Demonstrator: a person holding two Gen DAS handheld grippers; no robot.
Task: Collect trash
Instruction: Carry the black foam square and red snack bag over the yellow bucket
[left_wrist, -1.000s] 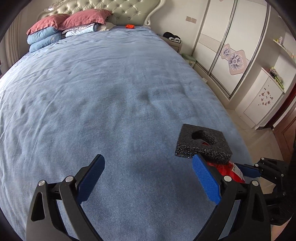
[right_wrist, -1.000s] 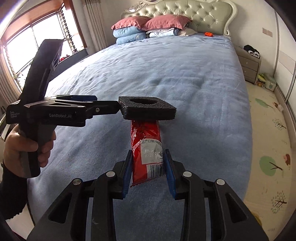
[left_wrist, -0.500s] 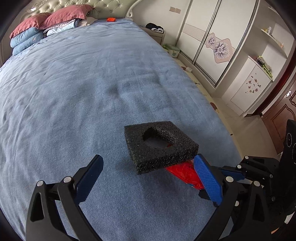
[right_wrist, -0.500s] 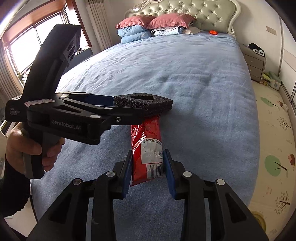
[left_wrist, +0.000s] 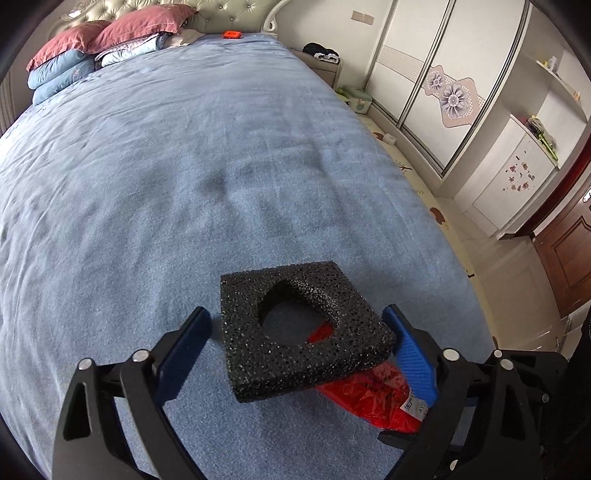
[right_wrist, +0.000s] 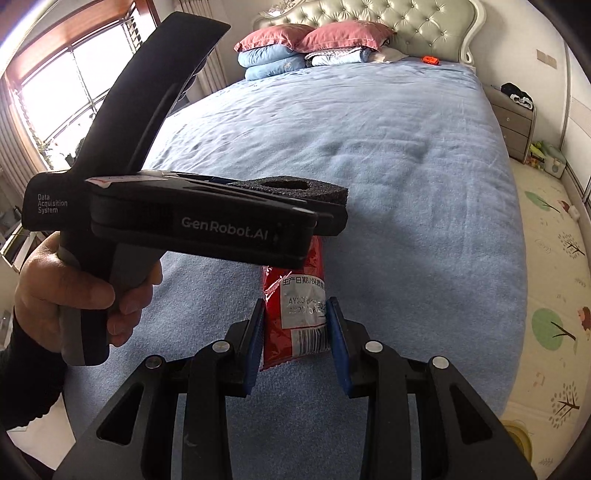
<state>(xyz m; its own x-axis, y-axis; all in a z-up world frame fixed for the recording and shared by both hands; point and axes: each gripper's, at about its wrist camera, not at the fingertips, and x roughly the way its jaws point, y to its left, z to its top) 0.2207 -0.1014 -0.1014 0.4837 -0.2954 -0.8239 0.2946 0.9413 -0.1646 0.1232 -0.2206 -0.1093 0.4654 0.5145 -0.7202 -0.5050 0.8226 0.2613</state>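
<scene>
Foam block (left_wrist: 306, 332), centre frame: my left gripper (left_wrist: 299, 347) closing round it, pads not yet pressing; right gripper (right_wrist: 295, 332) clamps red wrapper (right_wrist: 295, 310). Next: squeeze, lift.

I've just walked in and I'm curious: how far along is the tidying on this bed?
Partly done. The right tongs already grip a red wrapper. In hand now: the left tongs are closing around a black foam square that sits on the wrapper's far end; the left pad is not yet touching it. Left: a small orange item near the pillows, possibly trash too. No bin is visible.
</scene>
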